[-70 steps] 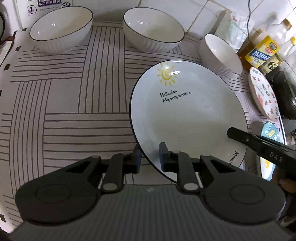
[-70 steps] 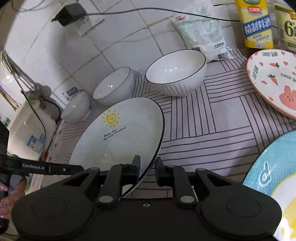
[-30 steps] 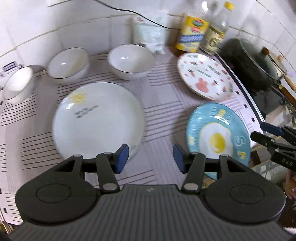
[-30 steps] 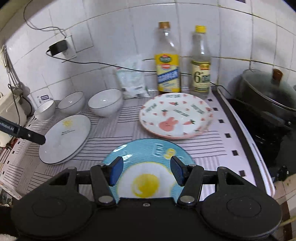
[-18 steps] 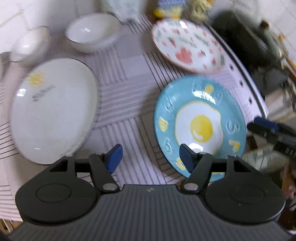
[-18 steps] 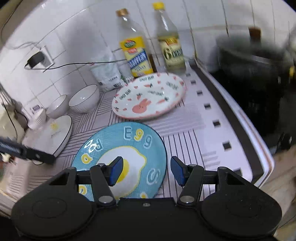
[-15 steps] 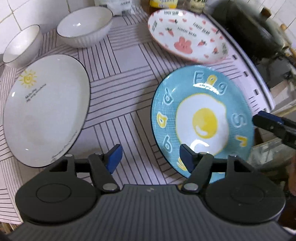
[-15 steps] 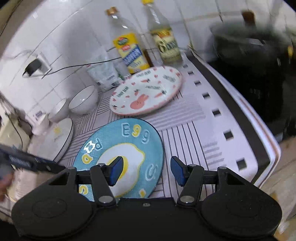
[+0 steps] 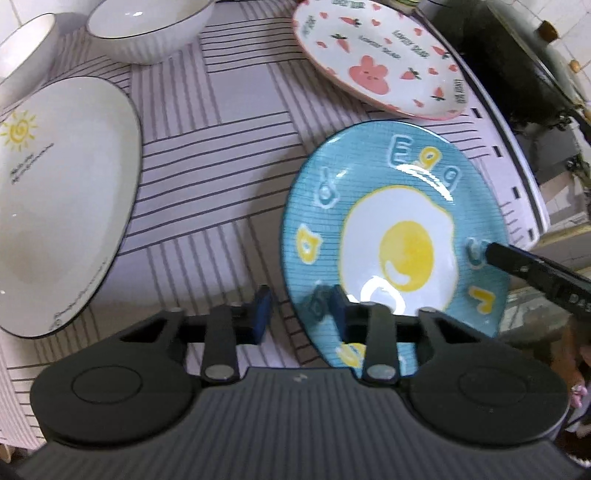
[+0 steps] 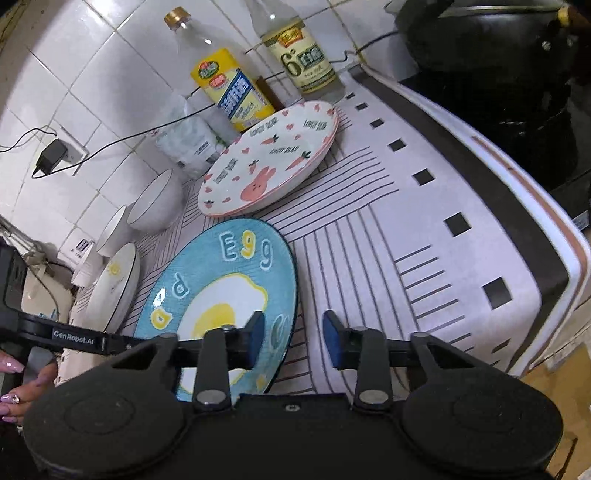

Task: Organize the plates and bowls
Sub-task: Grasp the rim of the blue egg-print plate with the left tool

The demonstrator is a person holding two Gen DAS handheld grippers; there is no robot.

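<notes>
Now both grippers straddle the blue egg plate (image 9: 402, 236) on the striped mat (image 9: 221, 177).
Left gripper (image 9: 301, 312) and right gripper (image 10: 293, 334), lower than before, have just narrowed over opposite rims, pads not pressing; bunny plate (image 9: 380, 55) behind, sun plate (image 9: 62, 199) beside.

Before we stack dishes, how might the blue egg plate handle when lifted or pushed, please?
The blue egg plate looks like glazed ceramic: probably rigid, breakable. Its glare suggests a slippery rim. Lying flat on the striped mat, it should slide, not tip.

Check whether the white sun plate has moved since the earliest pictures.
Yes. The white sun plate lay beside the rightmost bowl; now it lies further left of that bowl, clear of the blue egg plate.
</notes>
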